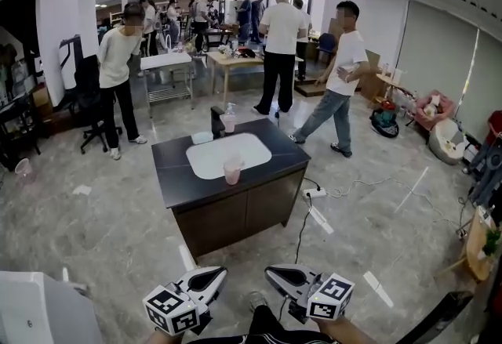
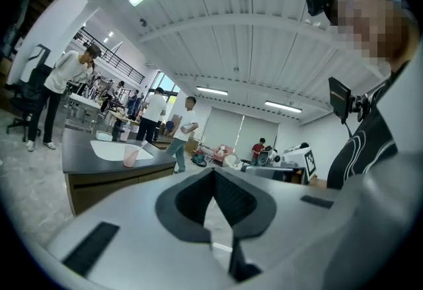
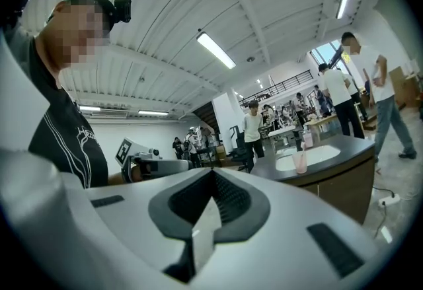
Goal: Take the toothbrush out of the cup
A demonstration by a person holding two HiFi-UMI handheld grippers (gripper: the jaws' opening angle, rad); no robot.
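Observation:
A pink translucent cup stands on the front rim of the white sink, set in a dark counter. The same cup shows in the left gripper view with a toothbrush leaning out of it. In the right gripper view the cup is small and far off. Both grippers hang low in front of me, well short of the counter. My left gripper and right gripper are shut with nothing between their jaws. The left gripper and right gripper point roughly level, each toward the other.
A dark faucet, a soap bottle and a small white dish sit behind the sink. A power strip and its cable lie on the floor right of the cabinet. Several people stand beyond the counter. A white unit is at bottom left.

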